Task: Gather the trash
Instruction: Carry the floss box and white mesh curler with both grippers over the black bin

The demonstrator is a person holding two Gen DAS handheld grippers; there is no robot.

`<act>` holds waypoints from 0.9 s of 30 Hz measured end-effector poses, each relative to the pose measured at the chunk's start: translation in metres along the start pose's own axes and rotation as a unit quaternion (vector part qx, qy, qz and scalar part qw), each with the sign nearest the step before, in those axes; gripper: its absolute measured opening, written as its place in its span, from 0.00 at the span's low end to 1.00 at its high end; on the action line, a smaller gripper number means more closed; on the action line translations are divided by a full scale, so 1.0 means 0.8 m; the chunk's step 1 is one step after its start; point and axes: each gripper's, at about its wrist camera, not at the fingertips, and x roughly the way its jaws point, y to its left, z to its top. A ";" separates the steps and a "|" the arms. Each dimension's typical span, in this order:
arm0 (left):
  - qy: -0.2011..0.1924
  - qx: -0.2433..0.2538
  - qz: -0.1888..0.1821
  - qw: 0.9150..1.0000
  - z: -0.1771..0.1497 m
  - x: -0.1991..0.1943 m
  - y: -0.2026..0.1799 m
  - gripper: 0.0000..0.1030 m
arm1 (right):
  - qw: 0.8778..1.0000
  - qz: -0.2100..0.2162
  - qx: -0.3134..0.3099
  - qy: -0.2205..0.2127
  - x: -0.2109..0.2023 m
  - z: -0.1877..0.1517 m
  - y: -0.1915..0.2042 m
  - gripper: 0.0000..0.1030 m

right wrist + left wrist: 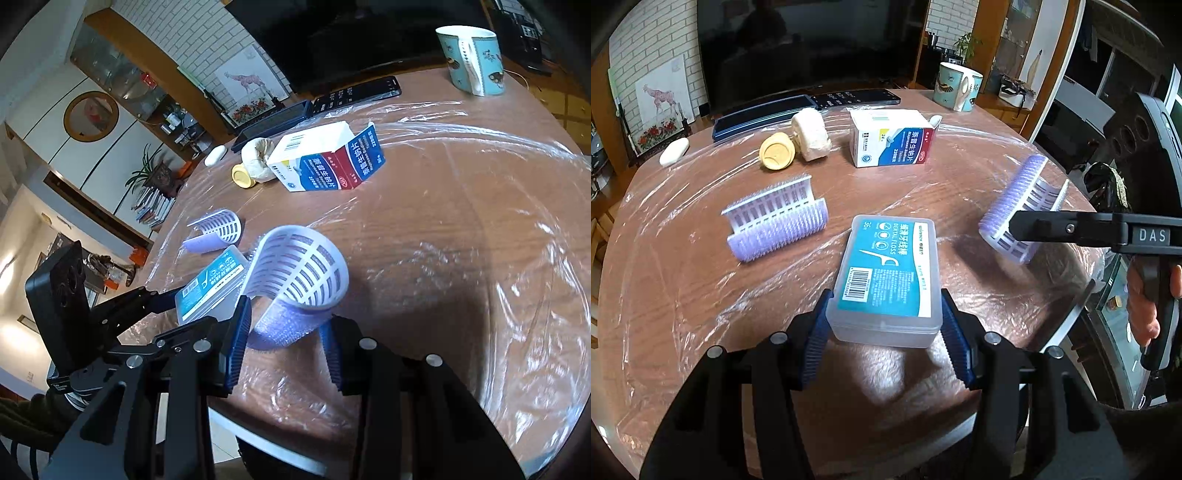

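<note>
My left gripper (886, 332) is shut on a clear dental floss box (890, 273) with a teal label, held above the table. The box also shows in the right wrist view (210, 288). My right gripper (286, 343) is shut on a purple and white hair roller (295, 291), held over the table's near edge. That roller and the right gripper show at the right of the left wrist view (1015, 218). A second purple roller (775, 221) lies on the table to the left. A white, blue and red medicine box (892, 142) lies further back.
The round wooden table (923, 192) is covered in clear plastic film. A yellow lid (777, 151) and a beige lump (810, 134) lie at the back left. A white oval case (674, 151), a dark remote (857, 98), a blue case (764, 116) and a teal mug (956, 86) stand at the far edge.
</note>
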 end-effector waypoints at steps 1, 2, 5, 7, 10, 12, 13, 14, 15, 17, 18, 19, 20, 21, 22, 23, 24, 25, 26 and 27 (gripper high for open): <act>-0.001 -0.001 -0.001 1.000 -0.002 -0.002 0.001 0.55 | 1.000 -0.002 0.004 -0.003 -0.002 -0.004 0.002 0.36; -0.002 -0.002 -0.002 1.000 -0.004 -0.004 0.002 0.55 | 1.000 -0.003 0.004 -0.005 -0.002 -0.004 0.003 0.36; -0.006 -0.004 -0.006 1.000 -0.007 -0.011 0.005 0.55 | 1.000 -0.010 0.007 -0.011 -0.007 -0.015 0.010 0.36; -0.009 -0.003 -0.008 1.000 -0.010 -0.016 0.007 0.55 | 1.000 -0.013 0.010 -0.014 -0.010 -0.021 0.013 0.36; -0.012 0.001 -0.011 1.000 -0.014 -0.022 0.009 0.54 | 0.999 -0.021 0.014 -0.020 -0.013 -0.030 0.020 0.35; -0.016 0.004 -0.017 1.000 -0.017 -0.026 0.011 0.54 | 0.999 -0.027 0.019 -0.025 -0.012 -0.037 0.026 0.35; -0.018 0.006 -0.017 1.000 -0.018 -0.027 0.012 0.54 | 0.999 -0.029 0.019 -0.026 -0.013 -0.040 0.029 0.35; -0.020 0.007 -0.018 1.000 -0.018 -0.029 0.013 0.54 | 0.999 -0.032 0.019 -0.028 -0.013 -0.043 0.031 0.35; -0.022 0.008 -0.021 1.000 -0.019 -0.031 0.014 0.54 | 0.999 -0.033 0.019 -0.029 -0.013 -0.045 0.035 0.35; -0.029 0.008 -0.024 0.999 -0.022 -0.037 0.018 0.54 | 0.999 -0.037 0.020 -0.033 -0.015 -0.051 0.042 0.35; -0.031 0.008 -0.026 0.999 -0.022 -0.039 0.020 0.54 | 0.998 -0.038 0.021 -0.035 -0.015 -0.053 0.046 0.35; -0.032 0.008 -0.029 0.999 -0.022 -0.042 0.021 0.54 | 0.998 -0.039 0.022 -0.037 -0.016 -0.055 0.049 0.35; -0.034 0.009 -0.031 0.999 -0.023 -0.044 0.023 0.54 | 0.998 -0.040 0.023 -0.039 -0.016 -0.056 0.051 0.35; -0.037 0.010 -0.032 0.999 -0.024 -0.046 0.024 0.54 | 0.998 -0.041 0.024 -0.041 -0.017 -0.059 0.054 0.35; -0.038 0.012 -0.034 0.999 -0.026 -0.049 0.024 0.54 | 0.998 -0.042 0.024 -0.042 -0.017 -0.061 0.056 0.35; -0.039 0.014 -0.037 0.998 -0.027 -0.051 0.025 0.54 | 0.998 -0.043 0.024 -0.043 -0.018 -0.063 0.059 0.35; -0.039 0.017 -0.039 0.998 -0.028 -0.053 0.025 0.54 | 0.998 -0.044 0.024 -0.044 -0.018 -0.064 0.061 0.35; -0.040 0.019 -0.039 0.998 -0.030 -0.055 0.024 0.54 | 0.998 -0.045 0.024 -0.044 -0.019 -0.067 0.064 0.35; -0.040 0.020 -0.040 0.998 -0.031 -0.057 0.024 0.54 | 0.998 -0.044 0.023 -0.044 -0.018 -0.069 0.066 0.35; -0.041 0.021 -0.041 0.998 -0.033 -0.059 0.023 0.54 | 0.998 -0.044 0.022 -0.044 -0.020 -0.070 0.067 0.35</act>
